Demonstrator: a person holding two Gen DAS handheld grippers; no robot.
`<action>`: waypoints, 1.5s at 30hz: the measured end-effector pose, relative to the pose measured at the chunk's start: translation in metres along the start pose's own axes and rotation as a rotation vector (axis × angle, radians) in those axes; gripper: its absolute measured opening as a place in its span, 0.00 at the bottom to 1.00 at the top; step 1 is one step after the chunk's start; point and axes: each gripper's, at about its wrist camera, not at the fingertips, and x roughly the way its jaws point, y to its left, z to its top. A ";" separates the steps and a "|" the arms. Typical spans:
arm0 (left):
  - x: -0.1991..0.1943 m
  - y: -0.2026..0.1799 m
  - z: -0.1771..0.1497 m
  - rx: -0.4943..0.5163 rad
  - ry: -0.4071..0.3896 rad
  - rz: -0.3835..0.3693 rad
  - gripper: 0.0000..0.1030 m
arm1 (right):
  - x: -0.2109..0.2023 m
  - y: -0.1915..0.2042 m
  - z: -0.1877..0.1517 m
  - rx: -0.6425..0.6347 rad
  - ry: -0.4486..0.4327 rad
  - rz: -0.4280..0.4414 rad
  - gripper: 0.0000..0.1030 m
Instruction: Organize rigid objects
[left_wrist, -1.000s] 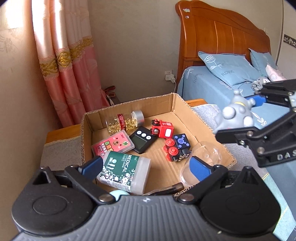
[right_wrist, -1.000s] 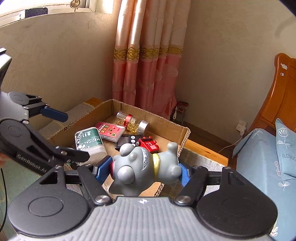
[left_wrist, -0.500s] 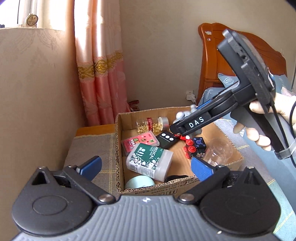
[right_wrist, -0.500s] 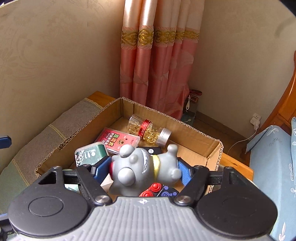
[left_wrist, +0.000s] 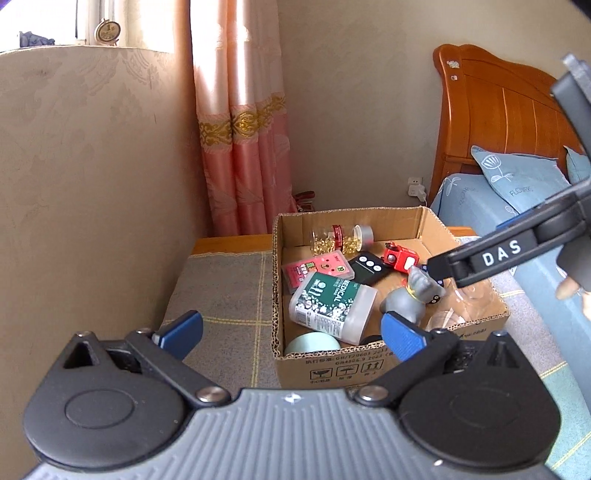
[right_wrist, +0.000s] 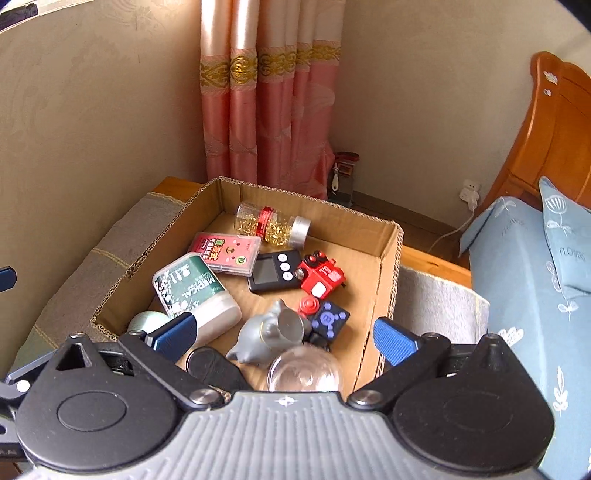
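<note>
Bedside corner, pink curtain (right_wrist: 273, 92) behind, box (right_wrist: 388, 258) below my tongs. Right tongs (right_wrist: 282, 336) have just been opening, now released and empty, the grey toy (right_wrist: 266, 332) lying in the box just under them; left tongs (left_wrist: 291, 330) released, empty. I'd lift the right straight up, so no finger clips the toy or the glass dome (right_wrist: 304, 369) beside it.

Pink curtain (right_wrist: 266, 110) with gold band hangs at the room corner, behind the bench's far edge. Grey checked cloth (left_wrist: 221, 295) covers the bench (left_wrist: 229, 243); bare wood shows along the far edge. Wooden headboard (left_wrist: 495, 122) beside the bench's right side, blue pillow (left_wrist: 517, 181) against it. White plug in wall socket (right_wrist: 470, 190) low on the wall.
</note>
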 end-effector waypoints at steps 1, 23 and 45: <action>-0.003 0.000 -0.001 -0.010 0.015 0.014 0.99 | -0.006 0.001 -0.007 0.018 -0.004 -0.012 1.00; -0.034 -0.023 -0.010 -0.003 0.091 0.030 0.99 | -0.068 0.012 -0.107 0.279 -0.069 -0.169 1.00; -0.032 -0.024 -0.009 0.012 0.100 0.066 0.99 | -0.074 0.015 -0.104 0.269 -0.086 -0.161 1.00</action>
